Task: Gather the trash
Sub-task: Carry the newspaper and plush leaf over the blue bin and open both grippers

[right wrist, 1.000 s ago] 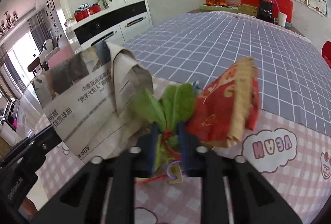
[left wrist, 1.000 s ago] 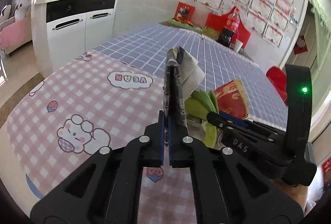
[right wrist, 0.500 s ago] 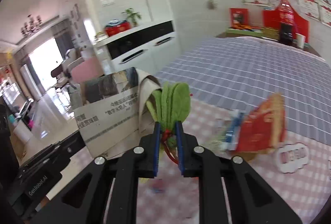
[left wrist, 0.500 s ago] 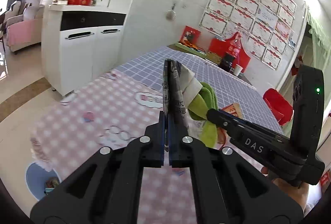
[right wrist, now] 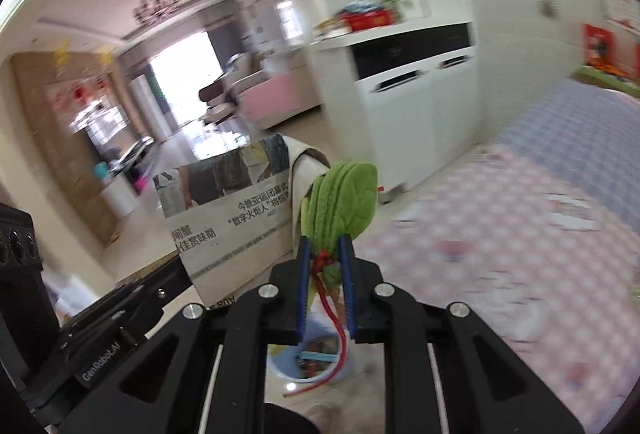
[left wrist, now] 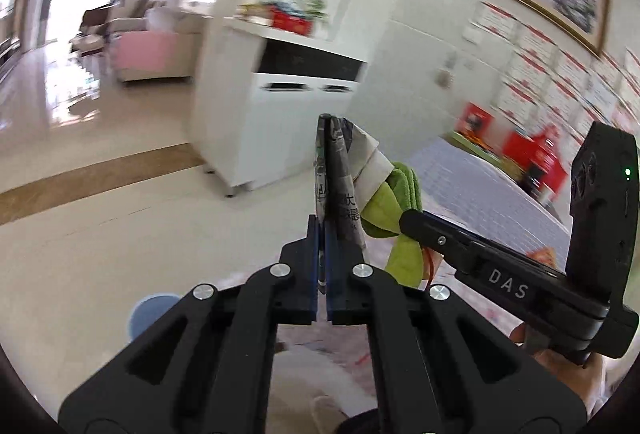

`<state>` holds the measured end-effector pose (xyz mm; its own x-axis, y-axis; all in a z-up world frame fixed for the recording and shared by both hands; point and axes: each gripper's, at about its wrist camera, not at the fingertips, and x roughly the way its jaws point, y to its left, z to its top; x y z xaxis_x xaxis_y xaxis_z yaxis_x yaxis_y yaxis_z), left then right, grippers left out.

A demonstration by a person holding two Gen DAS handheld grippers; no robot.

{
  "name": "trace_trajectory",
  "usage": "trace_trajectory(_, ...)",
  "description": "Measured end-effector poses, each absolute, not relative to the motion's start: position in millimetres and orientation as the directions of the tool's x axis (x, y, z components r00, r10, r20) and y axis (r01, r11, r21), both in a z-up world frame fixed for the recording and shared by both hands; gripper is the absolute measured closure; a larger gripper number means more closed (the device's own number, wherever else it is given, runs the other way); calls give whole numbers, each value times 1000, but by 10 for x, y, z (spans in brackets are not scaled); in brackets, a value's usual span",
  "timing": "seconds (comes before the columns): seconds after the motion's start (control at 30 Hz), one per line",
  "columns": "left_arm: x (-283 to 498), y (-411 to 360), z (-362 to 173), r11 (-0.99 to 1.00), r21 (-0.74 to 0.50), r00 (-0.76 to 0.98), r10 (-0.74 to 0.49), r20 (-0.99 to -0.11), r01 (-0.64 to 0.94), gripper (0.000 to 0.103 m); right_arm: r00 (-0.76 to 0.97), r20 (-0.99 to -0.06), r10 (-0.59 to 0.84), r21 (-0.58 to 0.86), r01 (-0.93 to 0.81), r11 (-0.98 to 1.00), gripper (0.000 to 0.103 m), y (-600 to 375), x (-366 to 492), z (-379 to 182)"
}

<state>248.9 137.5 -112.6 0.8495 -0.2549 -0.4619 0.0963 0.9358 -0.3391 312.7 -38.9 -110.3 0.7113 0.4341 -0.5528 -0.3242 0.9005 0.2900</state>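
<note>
My left gripper [left wrist: 323,230] is shut on a folded newspaper [left wrist: 335,177], which stands up edge-on between the pads. The same newspaper [right wrist: 232,209] shows its printed face in the right wrist view. My right gripper [right wrist: 325,248] is shut on a green plush leaf bunch [right wrist: 343,197] with a red string [right wrist: 334,318] dangling below. From the left wrist view that green bunch [left wrist: 394,201] hangs just right of the newspaper, held by the right gripper's fingers [left wrist: 416,220]. Both are lifted off the table, above a light blue bin [right wrist: 308,358] on the floor holding some trash.
The pink checked tablecloth [right wrist: 500,246] and the grey checked part [right wrist: 576,121] lie to the right. A white cabinet [left wrist: 288,113] stands ahead on the shiny tiled floor [left wrist: 100,234]. The blue bin's rim [left wrist: 150,310] peeks out at lower left. A hand [left wrist: 560,366] holds the right gripper.
Both grippers swung left away from the table with the newspaper and green bunch still held. The red snack packet stayed behind and left view. Floor and blue bin came into sight.
</note>
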Motion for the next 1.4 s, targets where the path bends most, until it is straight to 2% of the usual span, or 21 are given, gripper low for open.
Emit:
trace_trajectory(0.23, 2529, 2265, -1371, 930, -356, 845, -117, -521, -91, 101, 592, -601, 537, 301, -455, 838, 88, 620, 3369, -1331)
trace_trajectory(0.4, 2674, 2648, -1685, 913, -357, 802, -61, -594, -195, 101, 537, -653, 534, 280, -484, 829, 88, 1058, 3525, -1602)
trace_trajectory(0.7, 2981, 2742, -2154, 907, -331, 721, -45, -691, -261, 101, 491, -706, 511, 268, -482, 834, 88, 1339, 3743, -2008)
trace_trajectory(0.83, 3140, 2772, -2415, 901, -336, 656, -80, -750, -274, 98, 480, -718, 504, 268, -478, 837, 88, 1357, 3827, -2128)
trace_trajectory(0.87, 3181, 2788, -2465, 899, -336, 643, -84, -761, -280, 96, 478, -720, 503, 269, -475, 838, 88, 1357, 3844, -2158)
trace_trajectory(0.93, 3255, 2792, -2572, 893, -339, 613, -95, -784, -295, 80, 474, -725, 500, 273, -470, 840, 88, 1382, 3779, -2206)
trace_trajectory(0.97, 3264, 2808, -2611, 888, -341, 607, -92, -790, -309, 52, 470, -728, 499, 273, -469, 840, 88, 1388, 3789, -2232)
trace_trajectory(1.0, 3244, 2813, -2620, 888, -329, 612, -69, -787, -323, 43, 468, -730, 498, 273, -469, 840, 88, 1390, 3796, -2251)
trace_trajectory(1.1, 3236, 2797, -2607, 904, -288, 612, -38, -790, -315, 43, 461, -736, 496, 273, -468, 840, 88, 1407, 3819, -2296)
trace_trajectory(1.4, 3186, 2848, -2503, 905, -264, 620, 0, -785, -334, 43, 440, -747, 499, 278, -475, 835, 88, 1482, 3872, -2387)
